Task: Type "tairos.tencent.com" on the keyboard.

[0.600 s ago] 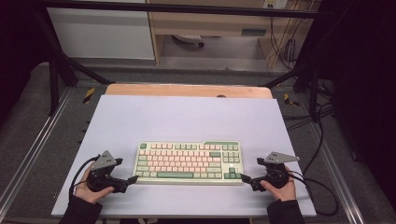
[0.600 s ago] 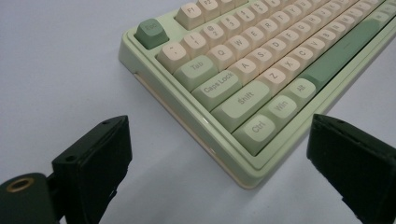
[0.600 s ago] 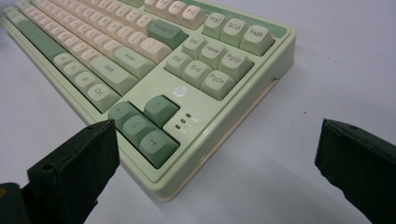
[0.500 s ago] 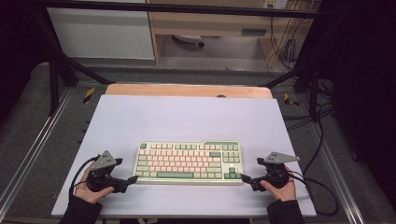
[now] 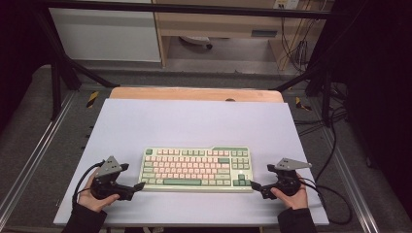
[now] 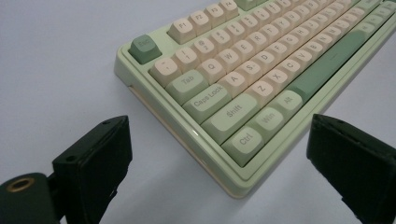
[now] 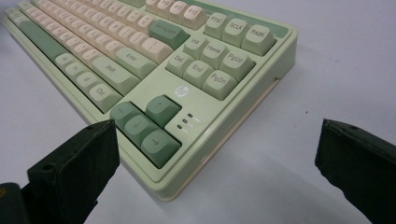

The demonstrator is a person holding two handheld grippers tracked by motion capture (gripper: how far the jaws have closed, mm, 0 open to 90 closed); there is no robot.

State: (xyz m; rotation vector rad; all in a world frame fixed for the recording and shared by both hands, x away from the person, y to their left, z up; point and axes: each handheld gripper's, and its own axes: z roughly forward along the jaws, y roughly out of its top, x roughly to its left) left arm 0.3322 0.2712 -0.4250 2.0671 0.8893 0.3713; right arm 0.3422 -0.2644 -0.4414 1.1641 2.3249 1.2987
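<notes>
**Keyboard bracketed at both short ends, nothing clamped yet**

High view: the keyboard (image 5: 196, 169) is laid flat on the pale table top (image 5: 194, 121), in the lower middle of the frame, long edge parallel to the near table edge. The left gripper (image 5: 138, 186) is parked at the keyboard's lower left corner and the right gripper (image 5: 254, 186) at its lower right corner, each one held low by a hand coming in from the bottom edge. Whether the tips are touching the case can't be told from up here. The mirrored setup is probably chosen so a long, flat board can be lifted or slid level instead of pivoting off one end.

Left gripper view: the jaws are spread wide, one at the lower left and one at the lower right of the frame, with nothing between the pads. The Ctrl corner of the keyboard (image 6: 261, 88) is seen in the gap ahead of them, so the corner is lined up but not gripped.

Right gripper view: same story. The jaws are spread wide at the bottom corners of the frame, empty, and the arrow-key corner of the keyboard (image 7: 177, 93) is framed between them. The low angle looks picked so the side wall of the case can be pinched, not the keycaps.
</notes>
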